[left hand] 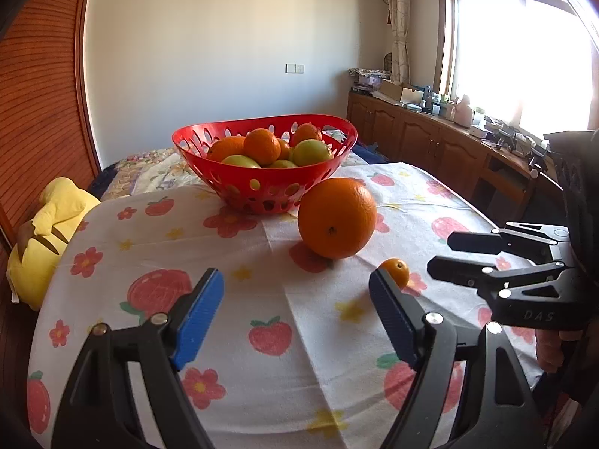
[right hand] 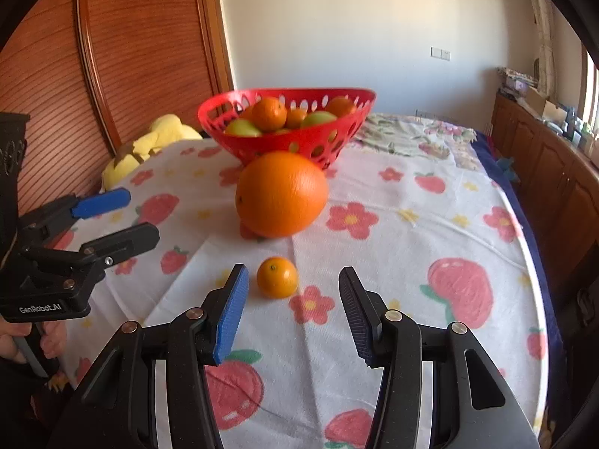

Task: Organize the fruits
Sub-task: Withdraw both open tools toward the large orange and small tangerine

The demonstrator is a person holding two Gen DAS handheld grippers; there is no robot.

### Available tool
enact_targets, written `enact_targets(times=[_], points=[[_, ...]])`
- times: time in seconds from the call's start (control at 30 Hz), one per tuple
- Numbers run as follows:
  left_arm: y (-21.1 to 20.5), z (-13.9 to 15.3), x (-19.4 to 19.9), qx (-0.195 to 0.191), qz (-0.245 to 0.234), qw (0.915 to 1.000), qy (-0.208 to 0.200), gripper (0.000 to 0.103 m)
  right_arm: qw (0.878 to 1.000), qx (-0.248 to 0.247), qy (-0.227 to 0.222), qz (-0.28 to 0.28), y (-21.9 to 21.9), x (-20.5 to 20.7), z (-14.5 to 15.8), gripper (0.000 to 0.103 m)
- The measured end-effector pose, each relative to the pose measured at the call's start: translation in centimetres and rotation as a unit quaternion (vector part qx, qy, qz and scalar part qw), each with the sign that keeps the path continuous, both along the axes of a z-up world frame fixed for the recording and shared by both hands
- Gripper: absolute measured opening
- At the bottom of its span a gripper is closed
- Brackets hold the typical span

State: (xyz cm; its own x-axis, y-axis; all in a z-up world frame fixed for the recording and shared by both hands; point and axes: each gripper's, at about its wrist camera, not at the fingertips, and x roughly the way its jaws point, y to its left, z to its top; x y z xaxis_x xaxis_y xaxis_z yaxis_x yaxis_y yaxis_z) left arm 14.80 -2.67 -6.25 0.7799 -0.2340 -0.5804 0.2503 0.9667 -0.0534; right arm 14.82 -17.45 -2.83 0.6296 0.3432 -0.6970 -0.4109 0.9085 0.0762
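A red perforated basket holds several oranges and green fruits at the table's far side. A large orange lies on the cloth just in front of it. A small orange lies nearer, to the right. My left gripper is open and empty, short of the large orange; it also shows in the right wrist view. My right gripper is open and empty, just short of the small orange; it also shows in the left wrist view.
The round table carries a white cloth printed with strawberries and flowers. A yellow plush toy sits past the left edge. A wooden cabinet lines the wall under the window. A bed lies behind the table.
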Motion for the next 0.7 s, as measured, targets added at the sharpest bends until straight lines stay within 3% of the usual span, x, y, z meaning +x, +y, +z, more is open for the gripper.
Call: enact_targets(times=[0.7], points=[[0.6, -1.9, -0.4, 0.004, 0.011, 0.9999, 0.000, 0.080, 0.999, -0.021, 0.035, 0.013, 2.5, 2.5, -2.7, 0.049]])
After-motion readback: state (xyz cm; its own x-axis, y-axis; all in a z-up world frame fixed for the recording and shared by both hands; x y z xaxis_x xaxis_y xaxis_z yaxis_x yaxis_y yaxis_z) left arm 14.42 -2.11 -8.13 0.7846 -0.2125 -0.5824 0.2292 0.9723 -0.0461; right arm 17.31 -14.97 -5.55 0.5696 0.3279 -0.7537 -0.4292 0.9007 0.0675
